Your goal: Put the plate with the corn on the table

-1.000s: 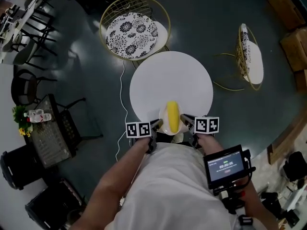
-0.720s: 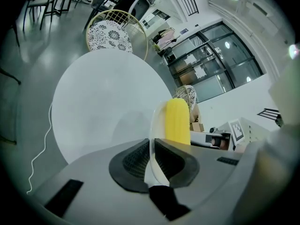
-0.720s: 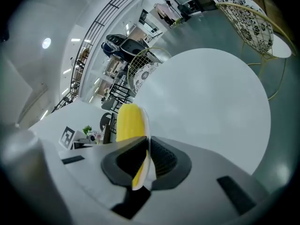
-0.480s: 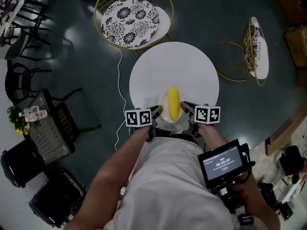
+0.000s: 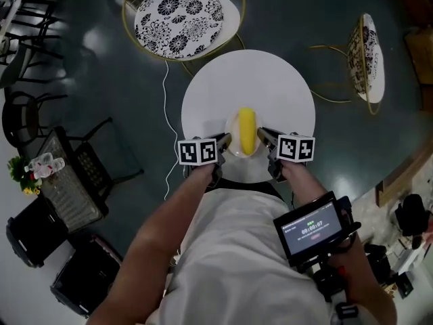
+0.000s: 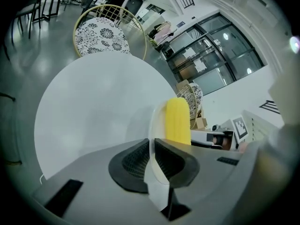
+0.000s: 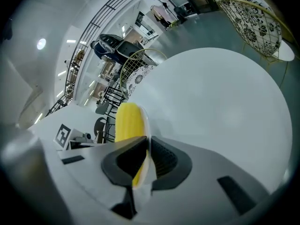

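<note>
Over the near half of the round white bench [image 5: 270,87], a plate [image 5: 232,139] carrying a corn cob [image 5: 247,128] is gripped from both sides. Only the gripper views show the hold: the left hand-held gripper [image 6: 151,146] and the right hand-held gripper [image 7: 148,142] are each closed tight on the plate's thin rim. Contact with the bench cannot be told.

Left tongs [image 6: 151,146] and right tongs [image 7: 146,153]: grey, ribbed black pads [image 6: 135,162], marker cubes [image 5: 197,152]

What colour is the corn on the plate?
The corn is yellow; the head view shows it best.
</note>
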`<state>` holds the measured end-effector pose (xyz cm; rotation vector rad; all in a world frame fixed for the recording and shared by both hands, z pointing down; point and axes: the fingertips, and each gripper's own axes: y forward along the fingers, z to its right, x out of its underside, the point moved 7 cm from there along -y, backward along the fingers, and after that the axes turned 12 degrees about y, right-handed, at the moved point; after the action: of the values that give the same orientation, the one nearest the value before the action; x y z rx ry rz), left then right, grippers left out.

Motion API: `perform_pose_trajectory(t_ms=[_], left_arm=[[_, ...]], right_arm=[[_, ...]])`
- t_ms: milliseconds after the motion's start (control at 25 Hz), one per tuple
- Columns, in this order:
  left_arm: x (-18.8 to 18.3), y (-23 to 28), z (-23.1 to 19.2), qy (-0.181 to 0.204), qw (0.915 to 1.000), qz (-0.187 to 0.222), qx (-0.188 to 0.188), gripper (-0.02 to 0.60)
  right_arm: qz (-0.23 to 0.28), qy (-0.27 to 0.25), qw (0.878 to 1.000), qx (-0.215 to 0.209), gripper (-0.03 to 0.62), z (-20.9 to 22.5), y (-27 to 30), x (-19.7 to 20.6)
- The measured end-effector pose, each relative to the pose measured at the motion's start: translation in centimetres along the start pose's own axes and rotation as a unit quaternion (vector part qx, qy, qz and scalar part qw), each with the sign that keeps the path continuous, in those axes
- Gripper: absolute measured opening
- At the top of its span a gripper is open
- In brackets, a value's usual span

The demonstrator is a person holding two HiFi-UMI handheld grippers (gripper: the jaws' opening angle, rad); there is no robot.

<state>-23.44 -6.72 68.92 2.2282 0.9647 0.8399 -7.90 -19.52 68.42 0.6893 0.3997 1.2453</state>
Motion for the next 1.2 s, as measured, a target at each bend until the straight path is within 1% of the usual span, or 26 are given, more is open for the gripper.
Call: perform_pose_trajectory(t_ms=[160, 360, 520, 640, 840, 1000, 1120, 1200], left_arm=[[-1.5, 1.0, -0.6, 0.013, 0.9999, -0.008, -0.007, 0.032], [-3.4, 2.4, -1.0, 0.039, 0.9988, -0.023, -0.019, 0.032], [-4.6, 3.5, -1.1, 0.057, 0.9974, -0.033, -0.030, 0.032], [-5.2, 4.2, -0.9, 0.075, 0.9951, -0.048, -0.044, 0.034], [-5.6, 4.7, -0.3, 0.093, 0.9908, -0.078, -0.060, 0.034], [-6.1, 4.9, -0.2, 0.114, 0.9875, -0.082, -0.070, 0.034], [-6.0, 5.1, 0.1, 0.144, 0.9831, -0.084, -0.075, 0.043], [-5.8, 5.2, 0.2, 0.154, 0.9809, -0.087, -0.081, 0.046]], right_arm=[[0.010, 0.003, 1.000, 0.002, 0.023, 0.2, 0.6, -1.2], [0.028, 0.011, 0.999, 0.014, 0.023, 0.8, 1.2, -2.5], [0.038, 0.006, 0.999, 0.027, 0.023, 1.1, 1.6, -3.7], [0.041, -0.004, 0.998, 0.043, 0.023, 1.4, 1.8, -4.2], [0.037, -0.026, 0.995, 0.085, 0.023, 1.8, 1.7, -4.0], [0.043, -0.037, 0.994, 0.091, 0.028, 1.7, 2.0, -4.1], [0.043, -0.058, 0.993, 0.091, 0.034, 1.7, 2.0, -4.1], [0.036, -0.075, 0.992, 0.099, 0.040, 1.7, 2.1, -4.0]])
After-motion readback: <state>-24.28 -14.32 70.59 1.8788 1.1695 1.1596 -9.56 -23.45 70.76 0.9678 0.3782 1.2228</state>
